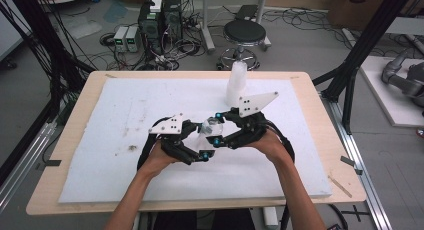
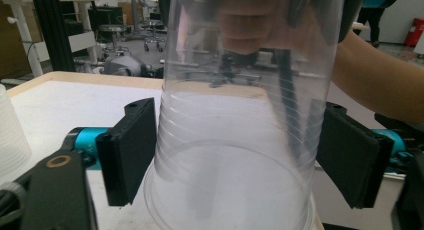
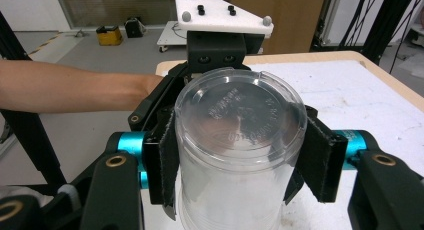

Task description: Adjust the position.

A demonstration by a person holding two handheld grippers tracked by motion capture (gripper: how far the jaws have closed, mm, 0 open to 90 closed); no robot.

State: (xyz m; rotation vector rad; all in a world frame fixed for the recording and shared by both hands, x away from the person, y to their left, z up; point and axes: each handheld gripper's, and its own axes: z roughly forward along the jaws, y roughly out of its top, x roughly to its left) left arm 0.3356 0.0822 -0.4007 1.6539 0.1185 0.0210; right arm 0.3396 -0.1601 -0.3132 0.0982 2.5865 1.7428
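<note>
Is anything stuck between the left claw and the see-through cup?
No. In the left gripper view the clear cup sits right between the left claw's two black pads with nothing else in the gap. The right claw clamps the same cup from the other end.

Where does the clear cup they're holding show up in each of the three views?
High view: the clear cup is mid-table, between the two grippers.
Left gripper view: the cup is centre frame, between the black pads.
Right gripper view: the cup is centre frame, its flat base toward the camera, pads pressing both sides.
Shared landmark: the white mat on the table.
</note>
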